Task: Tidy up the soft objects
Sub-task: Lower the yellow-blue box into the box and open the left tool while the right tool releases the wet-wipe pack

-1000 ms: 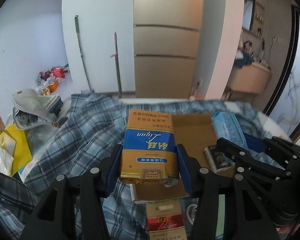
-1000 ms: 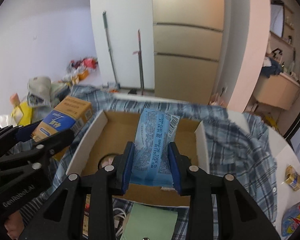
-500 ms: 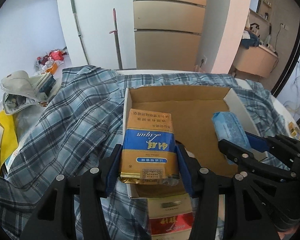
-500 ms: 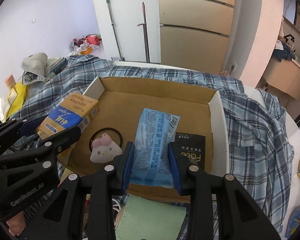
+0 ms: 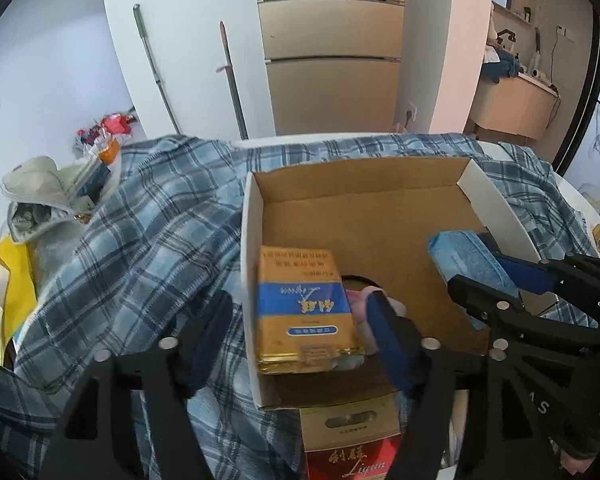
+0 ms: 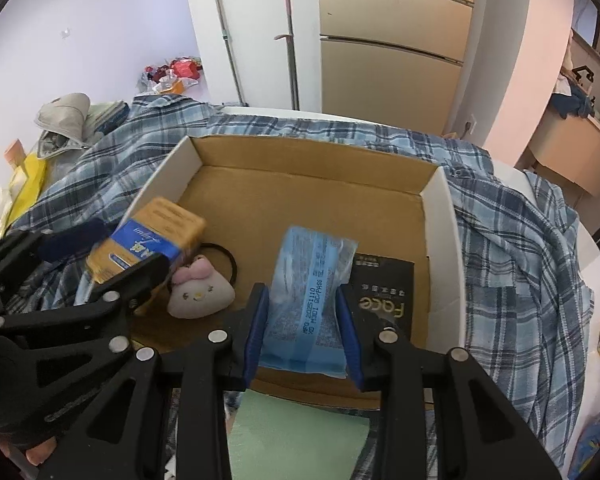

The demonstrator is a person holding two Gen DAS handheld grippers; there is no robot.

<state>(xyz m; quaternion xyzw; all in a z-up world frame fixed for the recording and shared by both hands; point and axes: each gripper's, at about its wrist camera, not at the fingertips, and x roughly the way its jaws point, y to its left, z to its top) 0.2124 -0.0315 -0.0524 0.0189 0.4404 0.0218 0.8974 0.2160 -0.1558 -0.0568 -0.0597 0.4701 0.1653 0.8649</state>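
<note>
Tools tilted down over cardboard box (image 6: 440,216): left tool (image 5: 300,328) just opening around orange pack (image 5: 304,312), right tool (image 6: 302,328) clamping blue packet (image 6: 308,304).

I see the orange-and-blue tissue pack (image 5: 306,312) lying slanted over the cardboard box's (image 6: 312,208) left wall, loose between my left hand-held gripper's (image 5: 296,332) spread pads. My right hand-held gripper (image 6: 302,332) pinches the light-blue wipes pack (image 6: 308,312), tilted over the box floor.
</note>
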